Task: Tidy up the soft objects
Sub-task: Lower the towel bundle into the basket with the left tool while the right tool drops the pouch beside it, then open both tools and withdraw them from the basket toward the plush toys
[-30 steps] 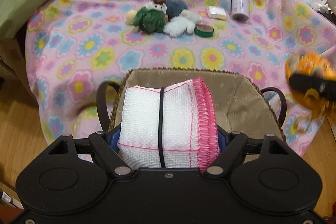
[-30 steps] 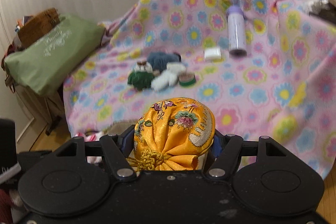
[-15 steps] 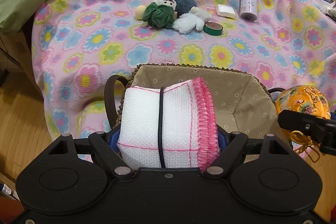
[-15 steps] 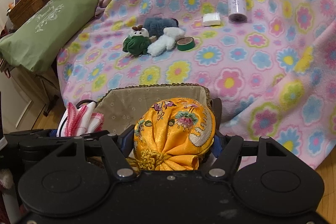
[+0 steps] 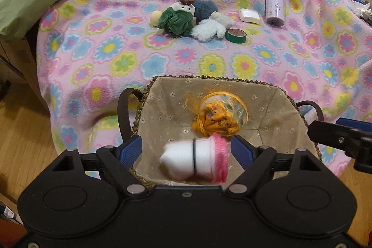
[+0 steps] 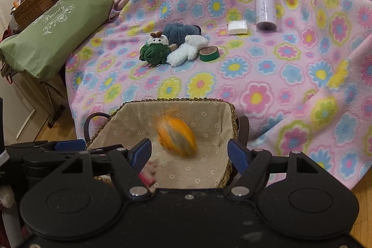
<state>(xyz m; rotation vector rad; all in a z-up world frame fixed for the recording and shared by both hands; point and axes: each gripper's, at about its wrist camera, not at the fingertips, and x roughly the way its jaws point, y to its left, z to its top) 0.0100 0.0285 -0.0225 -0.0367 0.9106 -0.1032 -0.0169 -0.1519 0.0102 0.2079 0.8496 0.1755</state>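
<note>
- The left hand-held gripper (image 5: pixel 186 150) stands wide, its jaws having just been opening; the rolled white cloth (image 5: pixel 194 160) is seen blurred between them, clear of the pads, dropping into the lined basket (image 5: pixel 162 108).
- The right hand-held gripper (image 6: pixel 189 155) is likewise spread, jaws just opened, nothing held; the orange pouch (image 6: pixel 176 137) is blurred, tumbling in the same basket.
- Farther off, on the flowered blanket (image 5: pixel 111 48), the green plush (image 5: pixel 176 20), white plush (image 5: pixel 210 28) and blue-grey plush (image 5: pixel 204 7) lie clustered.
- These are judged light, squashy, non-fragile; each is best pinched across its bulkiest middle.
</note>
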